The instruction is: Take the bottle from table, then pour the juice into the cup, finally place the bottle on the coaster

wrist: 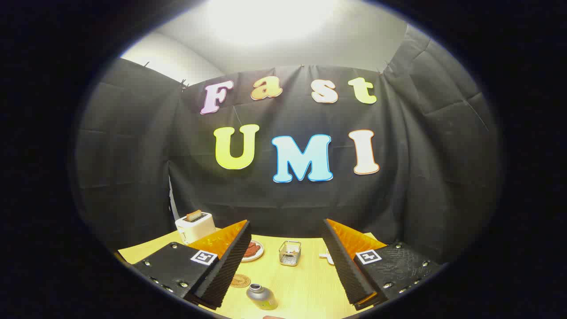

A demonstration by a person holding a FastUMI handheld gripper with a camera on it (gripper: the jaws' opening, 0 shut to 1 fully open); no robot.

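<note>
- Bottle (pixel 262 296) stands on the desk (pixel 305 283) near its front edge, low between my fingers, nearer the left one; coaster (pixel 239 280) just beside it.
- My tongs (pixel 286 261) gape wide, holding nothing.
- Step in hand: the take. Next I judge I must drop and close around the bottle, cup (pixel 290 253) beyond.

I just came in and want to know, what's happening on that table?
A person is holding tongs above a table, open and holding nothing. A bottle stands between the fingers, nearer the left one, not yet gripped. A coaster lies beside it. Farther back are a cup, a plate and a toaster.
</note>
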